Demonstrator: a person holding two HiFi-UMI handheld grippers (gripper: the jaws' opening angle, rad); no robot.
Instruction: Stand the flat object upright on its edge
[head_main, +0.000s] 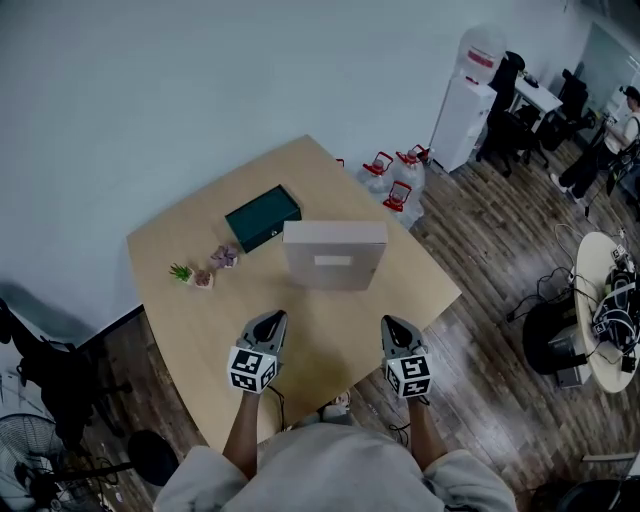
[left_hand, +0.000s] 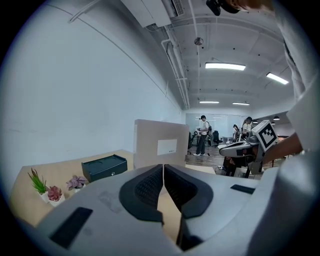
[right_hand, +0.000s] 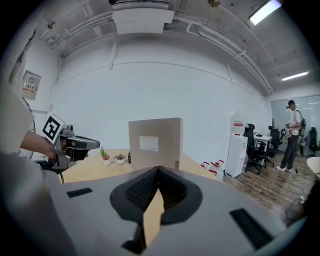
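A flat beige box (head_main: 334, 255) with a white label stands upright on its edge in the middle of the wooden table (head_main: 180, 310). It also shows ahead of the jaws in the left gripper view as the box (left_hand: 159, 145) and in the right gripper view as the box (right_hand: 154, 142). My left gripper (head_main: 272, 320) hangs over the near table, its jaws shut and empty, well short of the box. My right gripper (head_main: 395, 325) is at the near right, jaws together with nothing between them. Neither gripper touches the box.
A dark green case (head_main: 262, 217) lies behind the box to the left. Two small potted plants (head_main: 203, 270) stand at the table's left. Water jugs (head_main: 392, 178) and a white dispenser (head_main: 465, 110) are on the floor past the far edge. A person (right_hand: 291, 131) stands far off.
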